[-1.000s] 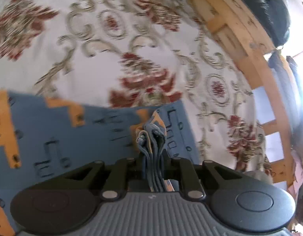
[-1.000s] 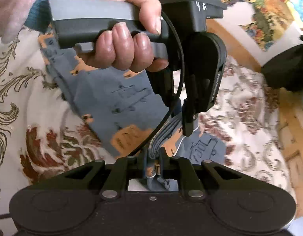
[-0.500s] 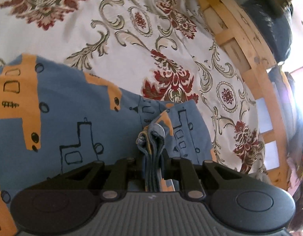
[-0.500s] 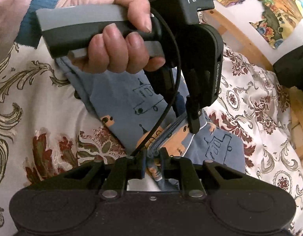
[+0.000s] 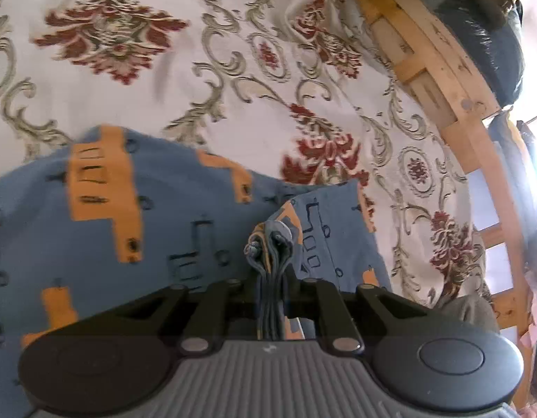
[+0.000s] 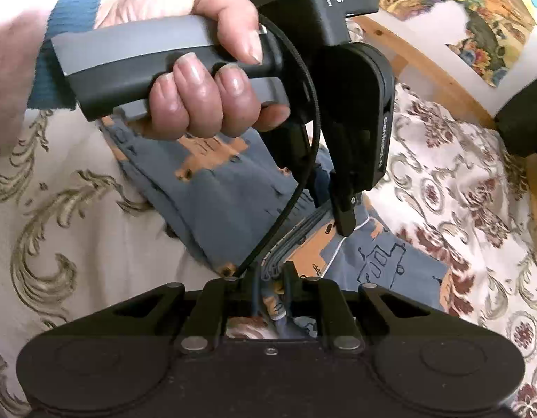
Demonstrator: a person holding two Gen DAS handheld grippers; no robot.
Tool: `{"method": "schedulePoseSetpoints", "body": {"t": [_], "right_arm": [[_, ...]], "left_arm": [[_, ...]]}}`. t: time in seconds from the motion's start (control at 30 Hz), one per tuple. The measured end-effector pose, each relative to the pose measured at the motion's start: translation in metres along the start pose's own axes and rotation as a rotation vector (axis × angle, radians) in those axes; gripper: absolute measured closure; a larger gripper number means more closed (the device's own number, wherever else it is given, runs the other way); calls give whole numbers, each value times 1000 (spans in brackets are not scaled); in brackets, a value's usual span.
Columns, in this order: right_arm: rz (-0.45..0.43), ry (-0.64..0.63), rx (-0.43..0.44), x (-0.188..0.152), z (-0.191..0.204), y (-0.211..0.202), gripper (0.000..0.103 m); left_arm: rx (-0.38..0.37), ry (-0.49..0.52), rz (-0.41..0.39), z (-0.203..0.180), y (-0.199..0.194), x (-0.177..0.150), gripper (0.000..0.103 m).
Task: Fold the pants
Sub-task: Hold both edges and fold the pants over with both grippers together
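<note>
We find the left gripper (image 5: 271,278) closed on a bunched edge of the pants (image 5: 136,244); several layers of blue fabric are pinched between its fingers and stand up in a small gathered tuft. The pants are blue with orange blocks and dark line drawings. They lie spread on the floral bedspread (image 5: 233,69), reaching toward its left edge in the left wrist view, with one folded corner lying just right of the gripper.

We find the right gripper (image 6: 270,278) likewise clamped on the pants (image 6: 212,195), its fingers narrow with a stacked, ribbed hem caught between them. The same hem runs up and right to the left gripper (image 6: 345,223), seen here from the side, whose dark fingertip (image 6: 345,217) presses on the fabric. The two grippers are near each other on the same edge of the garment.

A hand (image 6: 205,80) with a blue cuff and pale sleeve grips the grey handle of the left gripper. A black cable (image 6: 303,146) curves down from that unit to the right gripper. A wooden bed frame (image 5: 439,80) borders the bedspread along its right side.
</note>
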State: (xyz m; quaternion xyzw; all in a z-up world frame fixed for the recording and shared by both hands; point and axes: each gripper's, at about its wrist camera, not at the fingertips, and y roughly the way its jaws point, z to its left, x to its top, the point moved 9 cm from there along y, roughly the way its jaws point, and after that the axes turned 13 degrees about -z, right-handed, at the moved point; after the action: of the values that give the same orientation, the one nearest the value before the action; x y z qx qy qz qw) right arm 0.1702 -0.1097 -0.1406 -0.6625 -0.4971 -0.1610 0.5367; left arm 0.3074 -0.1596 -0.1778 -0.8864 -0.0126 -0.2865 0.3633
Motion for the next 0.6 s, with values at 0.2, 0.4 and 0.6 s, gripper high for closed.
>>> {"method": "schedulePoseSetpoints", "body": {"t": [0.2, 0.4, 0.6], "right_arm": [[-15, 9, 47, 1, 3, 1, 89], [-35, 12, 80, 8, 10, 4, 89], [-33, 5, 102, 14, 22, 9, 89]], "left_arm": [[36, -27, -18, 24, -22, 0, 90], [84, -60, -34, 47, -41, 3, 90], [112, -78, -31, 63, -48, 1, 90]]}}
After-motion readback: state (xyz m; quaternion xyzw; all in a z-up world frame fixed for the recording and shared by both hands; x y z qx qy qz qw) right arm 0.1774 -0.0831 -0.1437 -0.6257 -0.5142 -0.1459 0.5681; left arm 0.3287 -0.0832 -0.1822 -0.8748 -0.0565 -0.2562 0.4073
